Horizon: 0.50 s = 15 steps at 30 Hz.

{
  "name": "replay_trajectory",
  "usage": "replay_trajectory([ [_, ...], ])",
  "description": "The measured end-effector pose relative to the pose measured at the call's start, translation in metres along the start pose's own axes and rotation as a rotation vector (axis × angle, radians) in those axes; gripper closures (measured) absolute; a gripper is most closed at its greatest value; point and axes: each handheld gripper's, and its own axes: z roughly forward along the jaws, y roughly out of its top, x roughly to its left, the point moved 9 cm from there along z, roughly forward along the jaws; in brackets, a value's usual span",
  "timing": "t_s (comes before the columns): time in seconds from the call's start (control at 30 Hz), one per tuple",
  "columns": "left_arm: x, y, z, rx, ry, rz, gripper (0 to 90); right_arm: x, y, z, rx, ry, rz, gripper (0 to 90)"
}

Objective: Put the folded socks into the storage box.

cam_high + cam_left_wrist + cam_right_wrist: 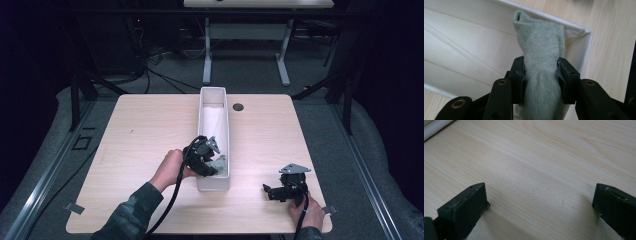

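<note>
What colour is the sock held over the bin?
Pale grey-green knit; the sock shows best in the left gripper view.

Overhead table (150, 115) view; two close gripper-mounted views

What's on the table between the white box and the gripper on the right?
Nothing: bare table lies between the white box and the right gripper, as the high view shows.

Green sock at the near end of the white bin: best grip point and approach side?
Grip the sock across its narrow middle, where the knit bunches slim enough to sit between the pads, as the left claw holds it now. Come from above through the open top of the white bin; its walls block the sides. The right claw rests open on the table.
</note>
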Motion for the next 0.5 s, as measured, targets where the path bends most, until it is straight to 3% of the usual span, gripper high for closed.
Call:
replay_trajectory([
  [0.5, 0.0025, -0.0032, 0.0063, 0.031, -0.014, -0.031, 56.4, 0.0, 0.0, 0.0, -0.001, 0.0, 0.0, 0.0],
])
